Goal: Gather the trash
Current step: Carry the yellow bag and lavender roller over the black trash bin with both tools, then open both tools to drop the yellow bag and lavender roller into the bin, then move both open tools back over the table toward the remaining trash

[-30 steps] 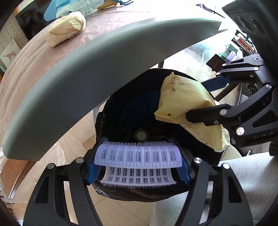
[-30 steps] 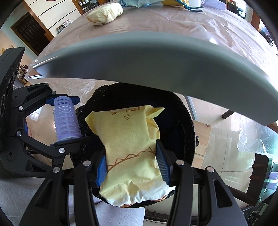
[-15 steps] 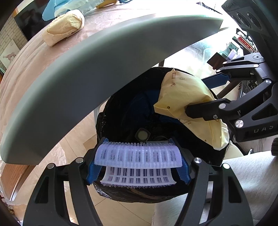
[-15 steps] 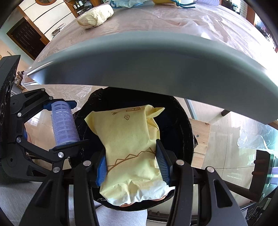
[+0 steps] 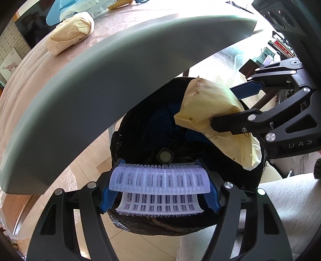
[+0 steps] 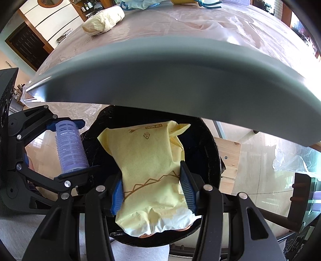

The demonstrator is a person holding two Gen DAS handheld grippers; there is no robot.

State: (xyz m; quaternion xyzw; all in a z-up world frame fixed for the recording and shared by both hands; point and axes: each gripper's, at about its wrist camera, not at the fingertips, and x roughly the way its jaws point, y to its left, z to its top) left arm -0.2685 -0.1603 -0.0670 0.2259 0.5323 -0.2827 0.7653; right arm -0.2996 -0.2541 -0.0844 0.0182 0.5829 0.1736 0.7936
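Observation:
My left gripper (image 5: pixel 159 186) is shut on a pale purple hair roller (image 5: pixel 159 178), held crosswise over the near rim of a bin lined with a black bag (image 5: pixel 128 140). My right gripper (image 6: pixel 151 190) is shut on a crumpled yellow paper bag (image 6: pixel 148 160), held over the same bin's opening (image 6: pixel 202 144). In the left wrist view the yellow bag (image 5: pixel 208 104) hangs at the bin's right side, held by the right gripper (image 5: pixel 236 106). In the right wrist view the roller (image 6: pixel 70 148) sits in the left gripper (image 6: pixel 68 148) at the bin's left.
The grey table edge (image 5: pixel 120 66) overhangs the bin's far side. On the table lie a wrapped beige paper bundle (image 5: pixel 70 38), blue and pale plastic (image 5: pixel 66 10) and more items at the far edge (image 6: pixel 200 3). Tiled floor lies around the bin.
Both grippers keep their loads over the bin. The view has shifted slightly, with the table top showing a little more; nothing has been let go.

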